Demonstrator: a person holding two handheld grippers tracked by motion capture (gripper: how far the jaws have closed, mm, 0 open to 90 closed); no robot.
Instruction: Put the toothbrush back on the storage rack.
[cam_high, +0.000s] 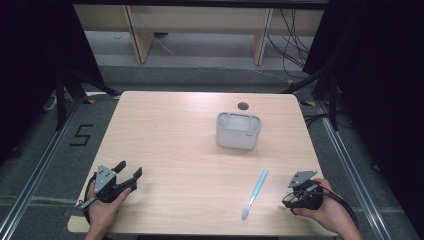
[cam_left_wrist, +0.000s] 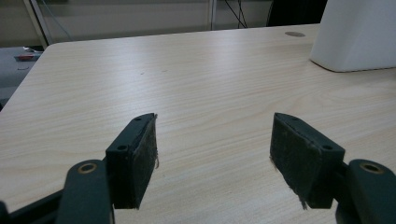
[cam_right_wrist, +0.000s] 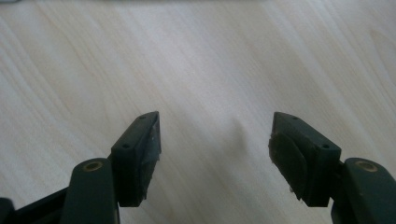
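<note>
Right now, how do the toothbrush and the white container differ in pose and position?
The light blue toothbrush lies flat on the table; the white container stands upright, open top up. The toothbrush sits near the front edge, close to the right gripper; the container sits farther back, near the table's round hole. The toothbrush is thin and long, the container boxy. Both rest untouched; both grippers, including the left gripper, are open.

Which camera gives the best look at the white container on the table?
The high view: the white container shows whole, open top included. The left gripper view catches part of its side at the upper right. The right gripper view looks down at bare wood.
</note>
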